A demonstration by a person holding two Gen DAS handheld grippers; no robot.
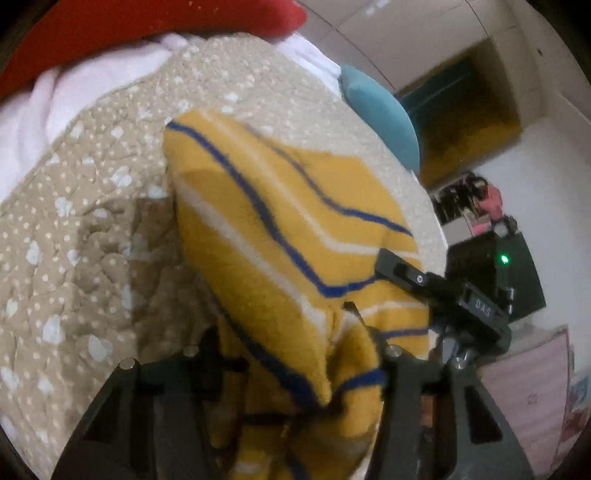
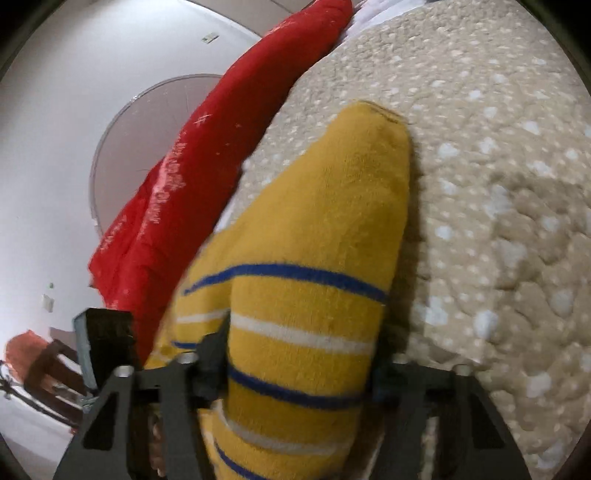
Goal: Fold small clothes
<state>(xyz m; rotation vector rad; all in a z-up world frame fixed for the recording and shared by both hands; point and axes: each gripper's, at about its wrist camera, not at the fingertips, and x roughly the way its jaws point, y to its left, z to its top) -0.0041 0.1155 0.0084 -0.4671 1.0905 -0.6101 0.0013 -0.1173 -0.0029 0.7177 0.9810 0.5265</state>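
Observation:
A small mustard-yellow garment [image 1: 280, 236] with blue and white stripes hangs over a beige dotted quilt [image 1: 92, 229]. My left gripper [image 1: 295, 369] is shut on its lower edge, cloth bunched between the fingers. The right gripper's body [image 1: 443, 291] shows at the garment's right edge in the left wrist view. In the right wrist view the garment [image 2: 314, 258] fills the middle, and my right gripper [image 2: 299, 362] is shut on it. The garment's plain yellow end lies on the quilt [image 2: 498, 184].
A red blanket [image 1: 147, 29] and white bedding [image 1: 74, 85] lie at the quilt's far side. A teal pillow [image 1: 380, 110] sits at the bed's edge. A dark device with a green light [image 1: 495, 266] stands beside the bed. The red blanket [image 2: 207, 177] runs along the wall.

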